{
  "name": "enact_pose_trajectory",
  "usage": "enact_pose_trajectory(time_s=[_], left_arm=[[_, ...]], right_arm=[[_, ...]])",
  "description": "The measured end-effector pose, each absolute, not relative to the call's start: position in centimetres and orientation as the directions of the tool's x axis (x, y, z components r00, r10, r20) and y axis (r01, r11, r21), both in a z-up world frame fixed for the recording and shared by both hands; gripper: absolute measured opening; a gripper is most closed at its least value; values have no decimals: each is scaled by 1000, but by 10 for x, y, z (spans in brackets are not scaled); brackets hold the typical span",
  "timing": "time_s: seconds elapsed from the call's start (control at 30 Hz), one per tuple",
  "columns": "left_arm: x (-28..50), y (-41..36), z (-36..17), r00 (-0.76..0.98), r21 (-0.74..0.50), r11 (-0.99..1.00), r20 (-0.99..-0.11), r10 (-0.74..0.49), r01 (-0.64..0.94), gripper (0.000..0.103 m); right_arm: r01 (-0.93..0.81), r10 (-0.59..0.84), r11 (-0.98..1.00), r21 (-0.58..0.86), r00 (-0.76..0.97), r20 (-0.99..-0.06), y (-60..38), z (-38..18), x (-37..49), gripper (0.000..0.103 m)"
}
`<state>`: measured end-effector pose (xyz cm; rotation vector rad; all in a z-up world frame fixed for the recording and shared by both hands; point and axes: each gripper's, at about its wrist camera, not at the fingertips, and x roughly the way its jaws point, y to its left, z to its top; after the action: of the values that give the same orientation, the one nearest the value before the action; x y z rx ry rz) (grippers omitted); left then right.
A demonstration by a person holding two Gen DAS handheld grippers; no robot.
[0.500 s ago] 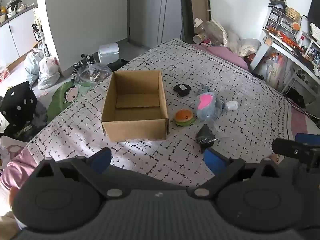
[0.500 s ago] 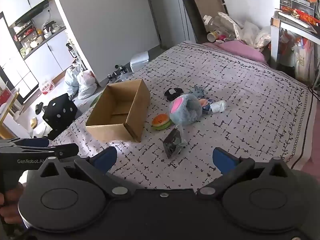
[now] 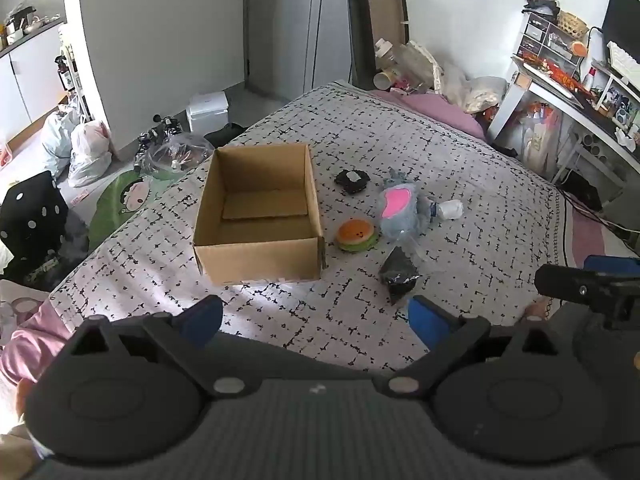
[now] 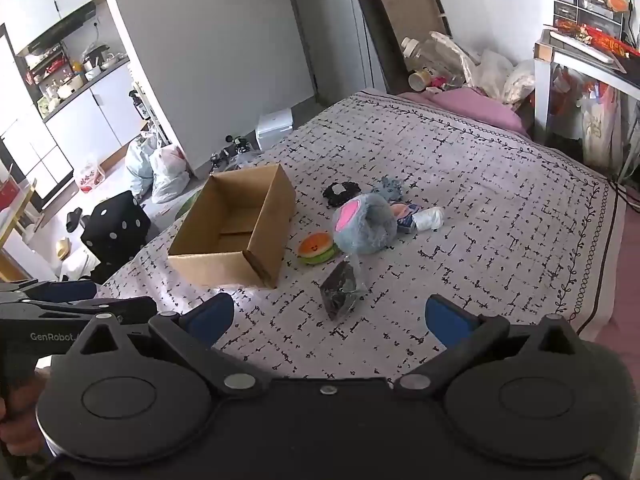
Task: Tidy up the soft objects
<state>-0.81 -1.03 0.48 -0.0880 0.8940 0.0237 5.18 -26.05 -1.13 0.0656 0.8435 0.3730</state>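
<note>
An open, empty cardboard box (image 3: 256, 216) (image 4: 236, 228) sits on the patterned bedspread (image 3: 460, 184). Right of it lie a burger plush (image 3: 356, 235) (image 4: 317, 248), a grey-blue plush with a pink patch (image 3: 398, 210) (image 4: 362, 222), a black soft item (image 3: 351, 181) (image 4: 341, 193), a dark bagged item (image 3: 398, 274) (image 4: 340, 294) and a white roll (image 3: 450, 210) (image 4: 428, 218). My left gripper (image 3: 316, 316) is open and empty over the near bed edge. My right gripper (image 4: 330, 316) is open and empty, just short of the bagged item.
Plastic bags (image 3: 80, 148), a black dotted cube (image 3: 32, 216) and a white bin (image 3: 208, 110) are on the floor left of the bed. A cluttered desk (image 3: 576, 92) stands to the right. Pillows and bags (image 3: 440, 76) pile at the bed head.
Both views have shifted slightly closer to the bed and objects. Both grippers remain open and empty; nothing on the bed has moved.
</note>
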Motion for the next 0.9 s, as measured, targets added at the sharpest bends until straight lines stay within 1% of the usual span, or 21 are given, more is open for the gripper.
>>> enact_pose_trajectory(time_s=[0.9], left_arm=[[-14, -24, 12, 635, -71, 997, -772, -29, -41, 99]], right_arm=[[-301, 351, 932, 202, 610, -711, -272, -10, 47, 103]])
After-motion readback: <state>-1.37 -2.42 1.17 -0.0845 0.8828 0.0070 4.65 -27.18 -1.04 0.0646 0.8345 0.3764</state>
